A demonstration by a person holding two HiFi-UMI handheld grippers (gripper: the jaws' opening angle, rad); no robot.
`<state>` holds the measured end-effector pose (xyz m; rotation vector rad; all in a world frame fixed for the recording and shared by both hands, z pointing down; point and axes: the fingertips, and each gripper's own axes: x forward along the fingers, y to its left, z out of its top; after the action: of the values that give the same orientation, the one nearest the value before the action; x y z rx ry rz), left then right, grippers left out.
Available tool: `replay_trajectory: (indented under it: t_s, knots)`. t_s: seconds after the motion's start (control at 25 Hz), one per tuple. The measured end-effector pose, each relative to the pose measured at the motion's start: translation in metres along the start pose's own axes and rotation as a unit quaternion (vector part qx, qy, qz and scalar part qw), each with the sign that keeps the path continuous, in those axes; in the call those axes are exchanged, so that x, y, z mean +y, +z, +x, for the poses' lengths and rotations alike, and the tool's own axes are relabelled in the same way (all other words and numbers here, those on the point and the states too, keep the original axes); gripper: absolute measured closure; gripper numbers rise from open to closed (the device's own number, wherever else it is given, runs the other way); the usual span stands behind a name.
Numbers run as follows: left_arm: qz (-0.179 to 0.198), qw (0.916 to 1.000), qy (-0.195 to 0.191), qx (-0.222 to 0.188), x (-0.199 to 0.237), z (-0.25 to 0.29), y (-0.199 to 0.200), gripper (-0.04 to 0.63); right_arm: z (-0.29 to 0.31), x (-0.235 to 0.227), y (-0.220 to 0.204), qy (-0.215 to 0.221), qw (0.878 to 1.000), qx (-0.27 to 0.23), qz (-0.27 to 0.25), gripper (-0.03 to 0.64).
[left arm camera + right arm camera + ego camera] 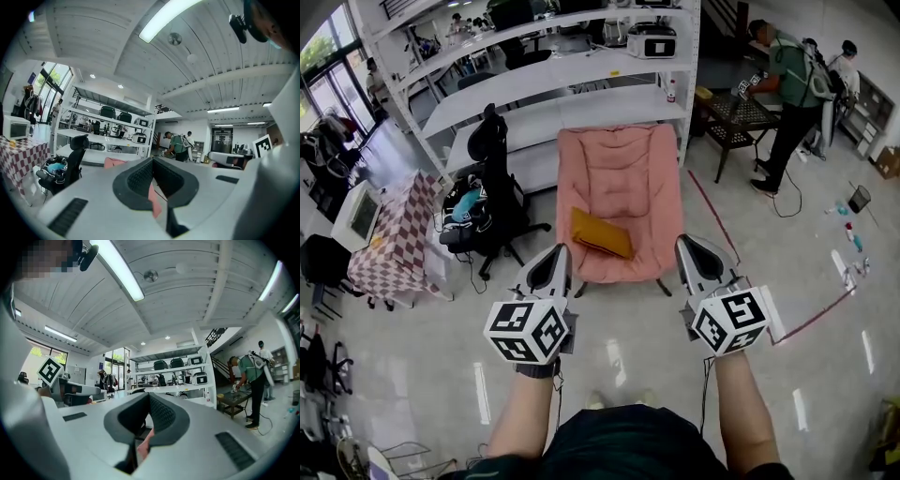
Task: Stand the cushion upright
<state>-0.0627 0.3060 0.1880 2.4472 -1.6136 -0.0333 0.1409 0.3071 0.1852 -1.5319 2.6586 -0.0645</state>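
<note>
A mustard-yellow cushion [602,232] lies flat and slanted on the seat of a pink padded lounge chair [623,178]. My left gripper [553,270] and right gripper [697,266] hover side by side just short of the chair's front edge, touching nothing. Both point level at the chair. In the left gripper view my left gripper [152,161] has its jaws pressed together and empty, with the pink chair [114,162] showing beyond. The right gripper view shows my right gripper [149,397] with its jaws likewise together and holding nothing. The cushion is hidden in both gripper views.
White shelving [572,94] stands behind the chair. A black office chair [492,183] with bags is to the left, then a checkered table [394,244]. At the back right a person in a green shirt [792,94] bends over a dark table [736,112]. Red tape [712,220] marks the floor.
</note>
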Motion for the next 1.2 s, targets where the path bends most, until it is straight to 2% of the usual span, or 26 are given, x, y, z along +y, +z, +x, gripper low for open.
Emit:
replay_trajectory:
  t_s: [0.4, 0.72, 1.2]
  knots:
    - [0.0, 0.9998, 0.02, 0.008, -0.024, 0.014, -0.017, 0.591, -0.014, -0.029, -0.011, 0.011, 1.0, 0.003, 0.013, 0.615]
    - [0.001, 0.9994, 0.027, 0.021, -0.026, 0.023, -0.029, 0.591, -0.01, -0.038, -0.021, 0.017, 1.0, 0.006, 0.024, 0.615]
    - [-0.007, 0.9991, 0.033, 0.025, 0.023, 0.062, -0.036, 0.591, 0.046, -0.045, -0.033, 0.006, 1.0, 0.014, 0.015, 0.615]
